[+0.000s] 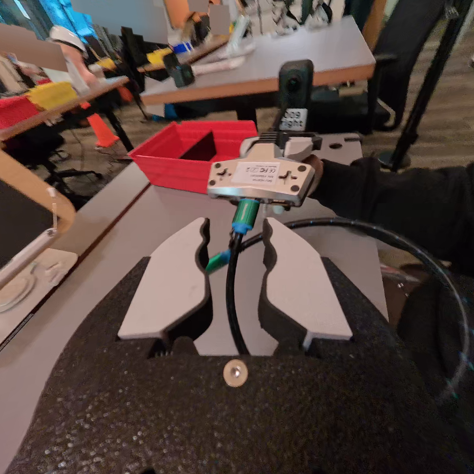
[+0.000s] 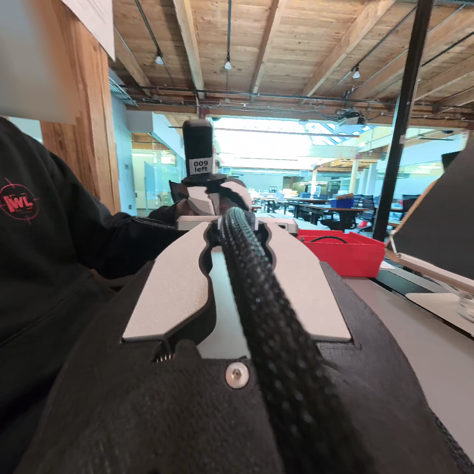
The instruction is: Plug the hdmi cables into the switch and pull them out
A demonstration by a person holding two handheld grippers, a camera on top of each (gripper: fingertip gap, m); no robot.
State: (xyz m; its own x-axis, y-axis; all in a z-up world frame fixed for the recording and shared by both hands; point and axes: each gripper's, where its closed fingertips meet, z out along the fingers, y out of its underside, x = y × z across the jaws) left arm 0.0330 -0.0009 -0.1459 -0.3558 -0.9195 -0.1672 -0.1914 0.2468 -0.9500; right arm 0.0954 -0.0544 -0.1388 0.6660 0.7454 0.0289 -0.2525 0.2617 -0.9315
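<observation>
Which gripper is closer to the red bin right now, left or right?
Right. The right gripper holds the switch up just in front of the red bin. The left gripper sits farther back, open around the plugged-in green connector.

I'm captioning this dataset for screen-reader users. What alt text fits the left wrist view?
A silver HDMI switch is held up over a grey table by the right tongs, with a green-and-blue HDMI plug seated in its port. The left tongs stand open around the plug's black cable; a red bin sits behind.
</observation>
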